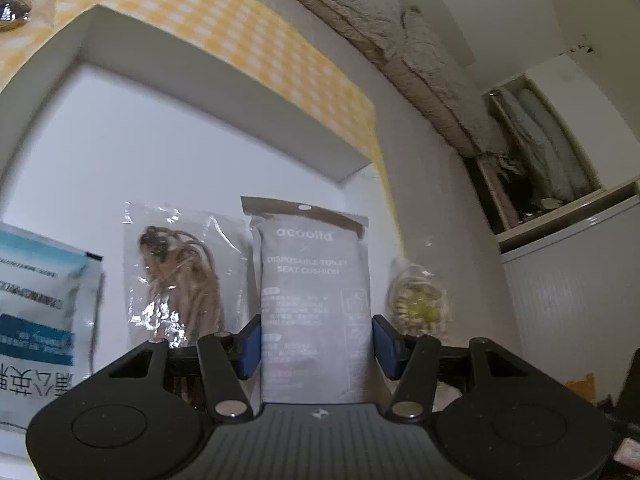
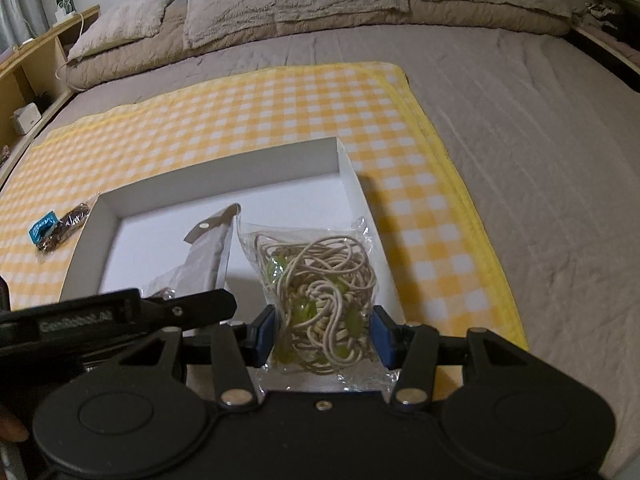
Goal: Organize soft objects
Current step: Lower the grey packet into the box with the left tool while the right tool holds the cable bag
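My left gripper (image 1: 316,344) is shut on a grey "disposable toilet seat cushion" packet (image 1: 314,300) and holds it upright inside the white box (image 1: 224,80). A clear bag of brown cord (image 1: 180,276) and a blue-white packet (image 1: 44,312) stand to its left. My right gripper (image 2: 320,332) is shut on a clear bag of beige cord with green beads (image 2: 320,284), at the box's right side (image 2: 352,184). That bag also shows in the left wrist view (image 1: 418,300). The grey packet (image 2: 208,256) and the left gripper's body show left of it.
The box sits on a yellow checked cloth (image 2: 240,112) spread on a grey-brown bed (image 2: 520,140) with pillows at the far end. A small blue packet (image 2: 42,230) and a brown bagged item (image 2: 66,228) lie on the cloth left of the box. A shelf stands at far left.
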Action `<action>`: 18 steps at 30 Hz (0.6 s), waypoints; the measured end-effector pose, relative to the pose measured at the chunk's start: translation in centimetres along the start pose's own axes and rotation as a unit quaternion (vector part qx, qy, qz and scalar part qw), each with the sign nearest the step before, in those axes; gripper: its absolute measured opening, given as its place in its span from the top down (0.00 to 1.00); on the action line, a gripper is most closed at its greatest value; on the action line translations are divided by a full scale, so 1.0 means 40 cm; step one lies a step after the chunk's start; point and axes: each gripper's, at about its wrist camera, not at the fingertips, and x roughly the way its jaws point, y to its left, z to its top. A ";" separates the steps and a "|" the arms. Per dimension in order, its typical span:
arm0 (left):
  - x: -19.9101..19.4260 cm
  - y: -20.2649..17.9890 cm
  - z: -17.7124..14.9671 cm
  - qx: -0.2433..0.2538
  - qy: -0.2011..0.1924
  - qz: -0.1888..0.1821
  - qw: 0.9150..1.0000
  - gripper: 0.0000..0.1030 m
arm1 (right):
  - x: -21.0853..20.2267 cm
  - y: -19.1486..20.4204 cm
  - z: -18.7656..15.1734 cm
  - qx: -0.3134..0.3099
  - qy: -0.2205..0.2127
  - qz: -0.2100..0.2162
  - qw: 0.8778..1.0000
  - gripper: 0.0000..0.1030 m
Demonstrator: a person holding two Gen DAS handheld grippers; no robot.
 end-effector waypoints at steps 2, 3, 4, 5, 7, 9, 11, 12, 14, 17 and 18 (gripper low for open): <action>0.002 -0.001 0.000 0.012 -0.003 0.010 1.000 0.45 | 0.002 0.003 -0.003 -0.004 0.002 0.001 1.000 0.51; 0.003 -0.002 0.000 0.019 -0.003 0.018 1.000 0.45 | 0.004 0.005 -0.003 -0.005 0.003 0.002 1.000 0.51; 0.006 -0.001 -0.002 0.022 -0.003 0.025 0.999 0.45 | 0.005 0.007 -0.004 -0.007 0.005 0.002 1.000 0.51; 0.006 0.001 -0.001 0.023 -0.003 0.032 0.999 0.45 | 0.008 0.010 -0.005 -0.009 0.007 0.001 1.000 0.51; 0.004 0.004 -0.003 0.027 -0.006 0.038 0.999 0.46 | 0.013 0.017 -0.005 -0.015 0.013 -0.003 1.000 0.51; -0.001 0.006 -0.006 0.031 -0.008 0.043 0.999 0.46 | 0.020 0.021 -0.003 -0.018 0.019 -0.004 1.000 0.51; -0.003 0.010 -0.009 0.029 -0.010 0.043 0.999 0.45 | 0.022 0.024 -0.003 -0.023 0.021 -0.003 1.000 0.51; -0.003 0.010 -0.010 0.026 -0.011 0.042 0.999 0.44 | 0.022 0.025 -0.004 -0.026 0.022 -0.003 0.999 0.51; -0.002 0.011 -0.011 0.019 -0.011 0.036 0.999 0.40 | 0.025 0.027 -0.001 -0.031 0.023 -0.007 0.999 0.50; -0.002 0.011 -0.011 0.012 -0.002 0.027 1.000 0.35 | 0.029 0.024 0.004 -0.035 0.026 -0.013 0.999 0.49; -0.002 0.011 -0.010 0.010 0.001 0.024 1.000 0.32 | 0.030 0.021 0.007 -0.033 0.027 -0.016 0.999 0.48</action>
